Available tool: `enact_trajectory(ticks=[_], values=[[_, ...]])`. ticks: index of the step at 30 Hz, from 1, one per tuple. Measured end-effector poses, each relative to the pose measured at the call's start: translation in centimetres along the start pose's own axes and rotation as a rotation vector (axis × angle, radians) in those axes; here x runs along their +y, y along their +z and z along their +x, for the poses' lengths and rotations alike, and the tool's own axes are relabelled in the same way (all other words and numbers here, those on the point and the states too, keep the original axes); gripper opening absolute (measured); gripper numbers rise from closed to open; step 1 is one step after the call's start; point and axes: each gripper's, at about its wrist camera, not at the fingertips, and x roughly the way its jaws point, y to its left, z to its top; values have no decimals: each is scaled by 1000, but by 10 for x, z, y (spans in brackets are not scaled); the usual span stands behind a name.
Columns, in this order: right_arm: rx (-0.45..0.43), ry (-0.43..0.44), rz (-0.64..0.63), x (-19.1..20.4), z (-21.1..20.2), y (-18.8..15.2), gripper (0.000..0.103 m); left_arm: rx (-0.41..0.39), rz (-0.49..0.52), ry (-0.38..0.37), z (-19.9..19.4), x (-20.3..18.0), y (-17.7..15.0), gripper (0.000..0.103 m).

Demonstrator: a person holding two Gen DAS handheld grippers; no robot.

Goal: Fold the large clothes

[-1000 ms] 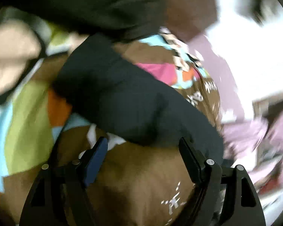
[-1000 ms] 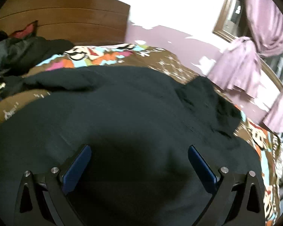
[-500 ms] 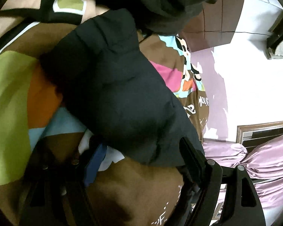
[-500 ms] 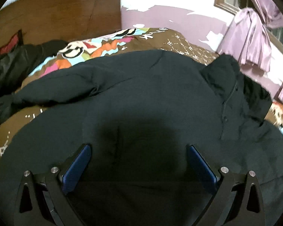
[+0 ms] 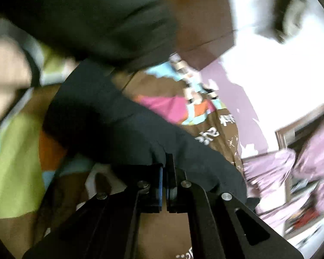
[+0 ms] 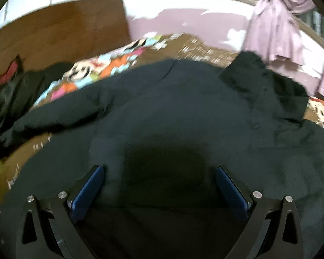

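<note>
A large black jacket (image 6: 183,108) lies spread on the bed, its hood (image 6: 265,82) to the right and one sleeve (image 6: 54,116) stretched out to the left. In the left wrist view that sleeve (image 5: 110,125) runs across the bedspread, and my left gripper (image 5: 166,164) is shut on the sleeve's near edge, with a fold of black cloth pinched at the tips. My right gripper (image 6: 159,172) hangs open over the jacket's body, and nothing is between its blue pads (image 6: 88,185).
A colourful patterned bedspread (image 6: 118,60) covers the bed, with green and brown patches (image 5: 17,161) beside the sleeve. A wooden headboard (image 6: 54,32) stands behind. A dark heap of clothes (image 6: 10,95) lies at the left. Purple curtains (image 6: 274,26) hang at the right.
My left gripper has gone from wide open to shut on the sleeve's edge. The right gripper stays open and has drifted a little over the jacket.
</note>
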Motion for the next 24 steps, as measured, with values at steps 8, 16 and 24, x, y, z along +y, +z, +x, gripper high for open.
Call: enact_trajectory(ticks=[8,16,24], values=[[-53,19,119,-33,-50,2,103,-180,444,-134,-63,-93,-30,0],[-99,-55,226,-90,-91,-19,103,-82,701,-406,-93,-196,-58,0],[-140,-50,307,-138,-115,-22,103,91,1052,-514,-95,-287,-153,0]])
